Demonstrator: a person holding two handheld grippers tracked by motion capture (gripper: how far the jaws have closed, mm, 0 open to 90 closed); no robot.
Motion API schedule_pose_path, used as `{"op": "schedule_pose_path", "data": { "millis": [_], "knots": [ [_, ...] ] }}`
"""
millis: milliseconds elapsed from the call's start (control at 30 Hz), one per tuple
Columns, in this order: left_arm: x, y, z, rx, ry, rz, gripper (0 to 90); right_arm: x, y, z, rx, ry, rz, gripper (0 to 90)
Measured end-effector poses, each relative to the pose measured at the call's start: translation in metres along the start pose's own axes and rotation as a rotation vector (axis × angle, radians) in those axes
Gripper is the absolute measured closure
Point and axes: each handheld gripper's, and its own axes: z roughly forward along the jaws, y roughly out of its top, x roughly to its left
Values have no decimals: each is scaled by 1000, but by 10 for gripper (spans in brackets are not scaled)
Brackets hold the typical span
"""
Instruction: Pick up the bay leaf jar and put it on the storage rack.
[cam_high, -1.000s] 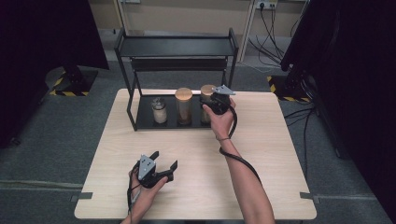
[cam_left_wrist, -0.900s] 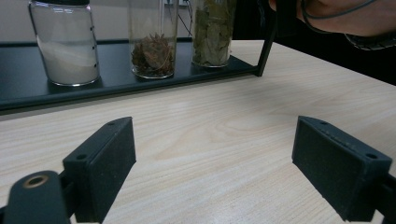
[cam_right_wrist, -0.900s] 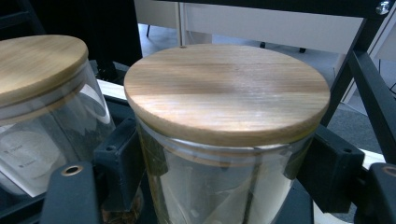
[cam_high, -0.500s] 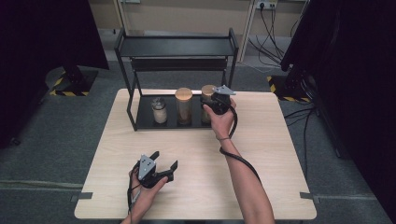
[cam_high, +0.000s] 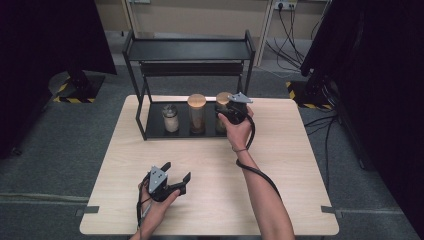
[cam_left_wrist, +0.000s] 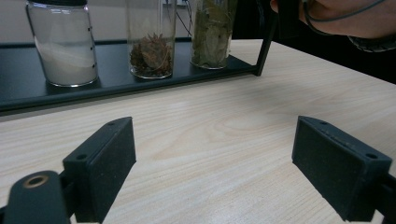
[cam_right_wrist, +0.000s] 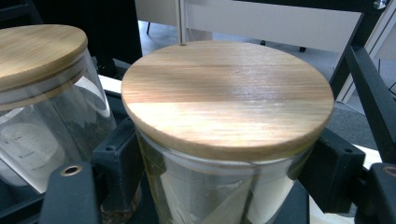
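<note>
Three jars stand on the rack's (cam_high: 150, 127) bottom shelf at the worktop's (cam_high: 300, 150) twelve o'clock. Right claw (cam_right_wrist: 224, 172) has its pads either side of the rightmost jar (cam_right_wrist: 224, 121), just under the wooden lid, seemingly pressed on the glass. I'd judge it smooth, breakable and slippery, light with dried leaves; grip the glass body, not the lid. Left claw (cam_left_wrist: 215, 163) rests wide open around seven o'clock.

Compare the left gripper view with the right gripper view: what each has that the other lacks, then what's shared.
Left gripper view: open left tongs over bare tabletop, plus the person's right hand. Right gripper view: right tongs gripping the leaf jar under its wooden lid. Shared: the leaf jar, its brown-spice neighbour, the black rack.
</note>
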Motion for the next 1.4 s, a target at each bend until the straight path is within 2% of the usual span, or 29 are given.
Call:
{"op": "schedule_pose_path", "data": {
  "millis": [433, 533, 733, 933, 1400],
  "knots": [
    [-1, 0, 0, -2, -1, 1, 130, 0, -1, -3, 12, 9, -11, 226],
    [-1, 0, 0, -1, 0, 3, 130, -1, -2, -4, 15, 14, -11, 197],
    [-1, 0, 0, -1, -1, 3, 130, -2, -3, -7, 18, 31, 21, 130],
    [-1, 0, 0, 0, -1, 5, 130, -1, -2, -10, 19, 26, 9, 97],
    [-2, 0, 0, -1, 1, 8, 130, 4, -6, -18, 20, 39, 11, 74]
  ]
}}
